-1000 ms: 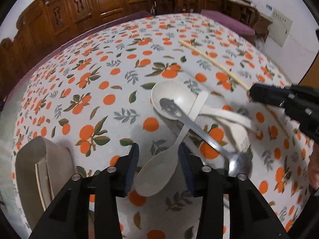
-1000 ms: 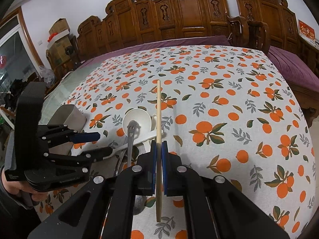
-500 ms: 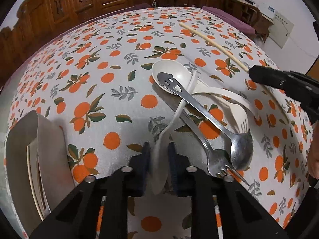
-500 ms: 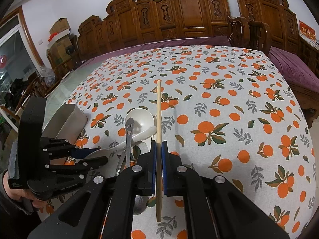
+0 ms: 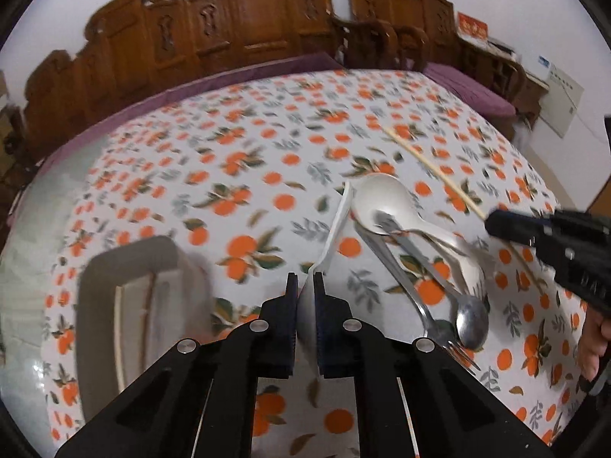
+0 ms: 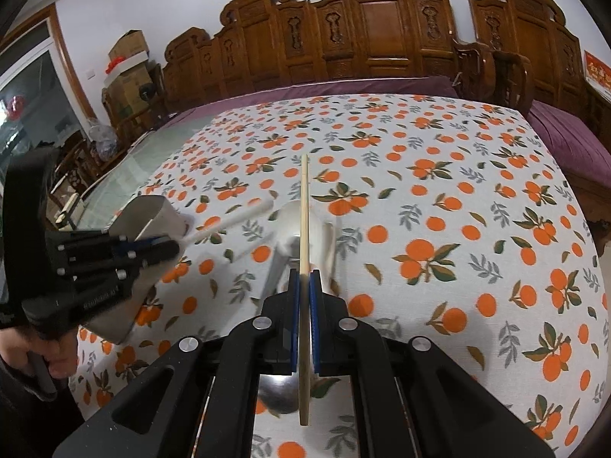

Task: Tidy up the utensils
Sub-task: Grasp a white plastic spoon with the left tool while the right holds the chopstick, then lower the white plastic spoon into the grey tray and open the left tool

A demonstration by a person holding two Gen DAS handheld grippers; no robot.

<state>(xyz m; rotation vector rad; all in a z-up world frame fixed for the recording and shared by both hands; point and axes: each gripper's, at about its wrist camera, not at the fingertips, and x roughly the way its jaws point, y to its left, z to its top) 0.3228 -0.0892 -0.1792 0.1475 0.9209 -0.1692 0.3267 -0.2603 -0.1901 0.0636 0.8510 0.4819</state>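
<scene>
Across both wrist views, a table under an orange-print cloth [image 6: 458,198] fills the scene, with carved wooden chairs [image 6: 382,38] ranked along its far edge and stacked cardboard boxes [image 6: 128,65] in the corner beyond.

Grey utensil holder [image 5: 133,297]: sits on the cloth near the table's left edge, its compartments open at the top; contents too blurred to name.

Left gripper [image 5: 305,286]: jaws pinched down on the bowl end of a white plastic spoon [image 5: 334,229]. Spoon handle projects forward past the fingertips, angled up and away. In the right wrist view this gripper [image 6: 173,246] sits in front of the holder, spoon handle [image 6: 229,221] jutting out to the right of it. A hand [image 6: 53,358] grips its handle at lower left.

Right gripper [image 6: 304,278]: jaws closed tight on a single wooden chopstick [image 6: 304,210], held near its rear third; the stick runs straight ahead along the fingers, tail end poking out behind the pads. In the left wrist view the same gripper [image 5: 492,221] enters from the right, chopstick [image 5: 431,168] slanting away from it.

Remaining pile, on the cloth between the two grippers: white ladle-type spoon [image 5: 385,202], bowl up; a steel spoon [image 5: 471,320] and a steel fork [image 5: 420,305] lying across it, heads toward the near edge. Another white piece lies beneath them, not clearly resolved.
</scene>
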